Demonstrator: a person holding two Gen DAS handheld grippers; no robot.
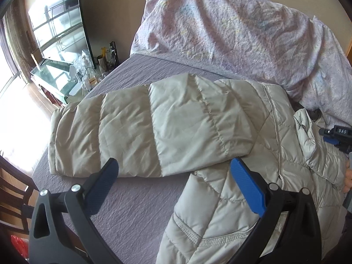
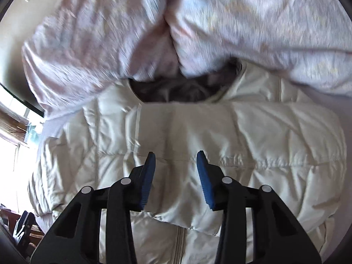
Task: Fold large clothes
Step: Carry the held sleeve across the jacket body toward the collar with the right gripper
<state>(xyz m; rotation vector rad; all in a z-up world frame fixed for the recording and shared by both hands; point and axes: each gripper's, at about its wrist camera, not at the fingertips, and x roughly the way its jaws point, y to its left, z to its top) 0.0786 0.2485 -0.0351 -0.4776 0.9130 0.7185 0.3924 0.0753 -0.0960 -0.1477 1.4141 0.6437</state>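
Both hand-held grippers hang with jaws apart and empty: left gripper (image 1: 173, 176), right gripper (image 2: 176, 156). Centre frame, the cream quilted puffer jacket (image 1: 220, 132) lies on the lilac bedsheet (image 1: 132, 198); one sleeve (image 2: 242, 129) already seems folded across the chest, the other sleeve (image 1: 132, 127) and body folds apparently remain.

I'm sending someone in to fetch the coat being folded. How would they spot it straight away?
Start at the bed with the purple sheet. In front of the crumpled floral duvet lies a cream quilted puffer jacket, one sleeve stretched out sideways. It is the only shiny, stitched-panel garment there.
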